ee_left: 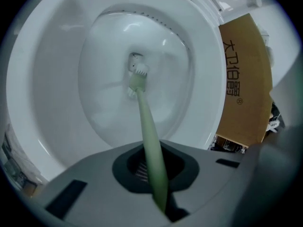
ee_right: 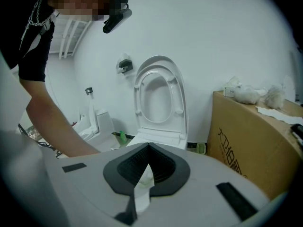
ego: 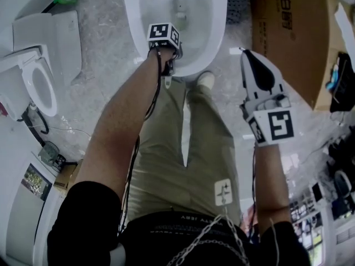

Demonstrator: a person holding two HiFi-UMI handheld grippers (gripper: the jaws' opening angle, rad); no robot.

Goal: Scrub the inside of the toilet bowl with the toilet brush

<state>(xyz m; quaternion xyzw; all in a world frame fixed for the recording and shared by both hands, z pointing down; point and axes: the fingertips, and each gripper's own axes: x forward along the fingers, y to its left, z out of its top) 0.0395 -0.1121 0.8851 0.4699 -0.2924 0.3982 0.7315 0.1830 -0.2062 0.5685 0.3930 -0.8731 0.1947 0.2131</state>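
The white toilet bowl lies at the top of the head view, straight ahead of my legs. My left gripper hangs over its near rim, shut on the pale green handle of the toilet brush. The brush head reaches down to the drain at the bottom of the bowl. My right gripper is held off to the right of the bowl, away from it. Its jaws are shut on a white scrap that looks like paper.
A brown cardboard box stands right of the toilet, with tissue wads on top. The toilet's seat and lid are raised against the wall. A second toilet sits on the left. Cables and clutter lie at both lower edges.
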